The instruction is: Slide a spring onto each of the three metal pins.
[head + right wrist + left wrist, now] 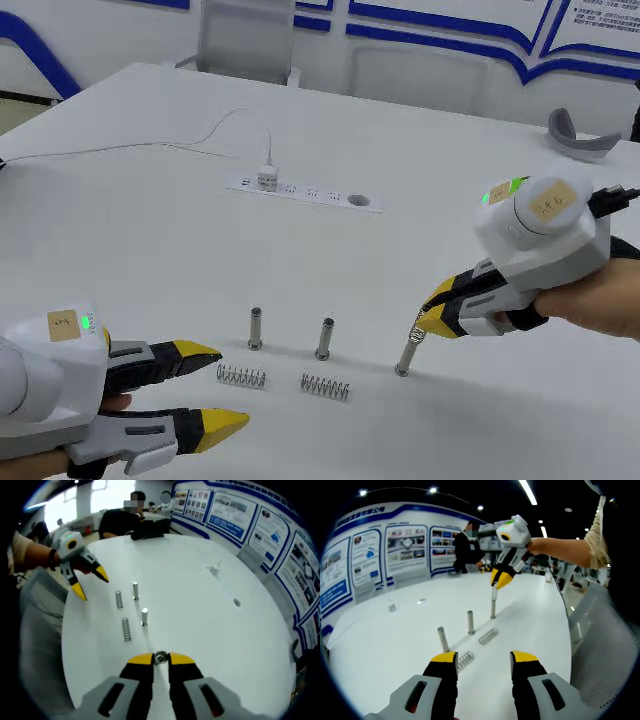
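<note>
Left claw [233, 386] spread; three pins [325, 338]; right claw [428, 322] pinches third spring [417, 335]

White table [120, 200]: pins [255, 328], springs [241, 376], power strip [300, 190]

From above the tabletop's [150, 200] near edge I look down; my left gripper [233, 385] and right gripper [422, 325] cameras face each other, low, across the pins [325, 338].

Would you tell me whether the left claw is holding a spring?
No, the left claw stands open and empty, with the nearest spring lying on the table ahead.
</note>
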